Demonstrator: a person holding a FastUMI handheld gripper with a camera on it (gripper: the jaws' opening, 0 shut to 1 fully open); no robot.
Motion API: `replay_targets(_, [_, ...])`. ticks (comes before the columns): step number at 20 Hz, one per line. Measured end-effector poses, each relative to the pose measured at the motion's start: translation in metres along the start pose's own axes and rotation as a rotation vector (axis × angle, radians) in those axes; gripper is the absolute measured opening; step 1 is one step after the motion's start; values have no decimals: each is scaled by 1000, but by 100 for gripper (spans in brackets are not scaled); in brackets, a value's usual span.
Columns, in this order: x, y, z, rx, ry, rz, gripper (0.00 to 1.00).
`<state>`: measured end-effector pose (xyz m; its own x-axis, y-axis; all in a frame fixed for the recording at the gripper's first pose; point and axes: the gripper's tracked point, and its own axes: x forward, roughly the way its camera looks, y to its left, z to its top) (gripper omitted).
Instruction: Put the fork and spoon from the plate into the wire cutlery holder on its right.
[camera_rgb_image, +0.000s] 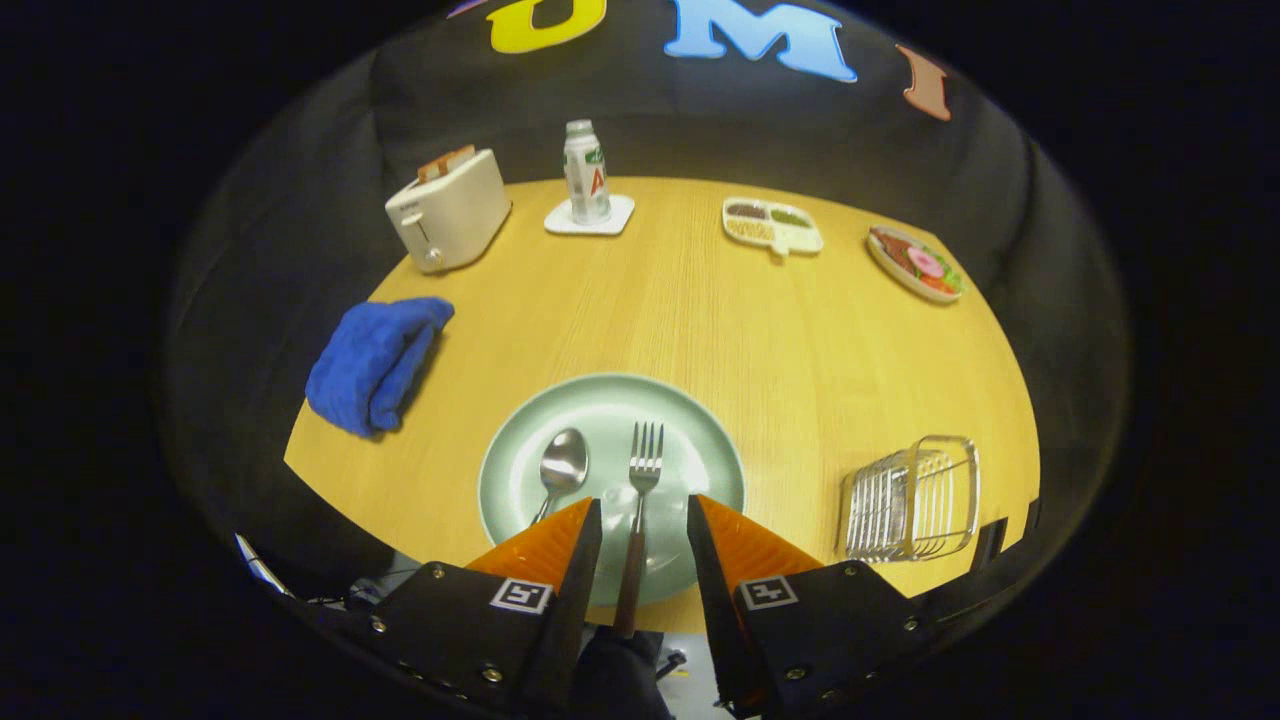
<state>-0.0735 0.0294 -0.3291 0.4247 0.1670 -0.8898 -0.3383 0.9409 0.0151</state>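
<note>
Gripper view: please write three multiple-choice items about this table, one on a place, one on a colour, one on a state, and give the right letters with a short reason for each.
1. Where does the wire cutlery holder stand?
A. To the right of the green plate
B. Behind the toaster
C. On the blue cloth

2. What colour is the cloth that lies left of the plate?
A. Red
B. Blue
C. White

3. How is the hand-held gripper now?
A. Shut on the spoon
B. Shut on the bottle
C. Open, with the fork handle between its fingers

Answers:
1. A: the holder is on the table, right of the plate.
2. B: the crumpled cloth is plainly blue.
3. C: a gap shows on each side of the fork handle, so neither finger presses on it.
</note>
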Motion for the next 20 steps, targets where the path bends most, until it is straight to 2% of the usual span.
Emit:
replay_targets(4, [18, 6, -27, -17, 101, 27, 54])
replay_targets(10, [39, 7, -44, -57, 165, 12, 54])
replay_targets(11, [49, 2, -49, -48, 180, -11, 53])
replay_targets(12, [43, 1, -52, -38, 202, -16, 18])
replay_targets(14, [57, 6, -61, 29, 214, 10, 19])
replay_targets(15, [52, 8, -54, 61, 228, 26, 11])
replay_targets(17, [51, 8, -51, 103, 227, 42, 11])
replay_targets(18, [48, 10, -50, 127, 224, 55, 6])
replay_targets(20, [44, 9, -41, 164, 192, 73, 6])
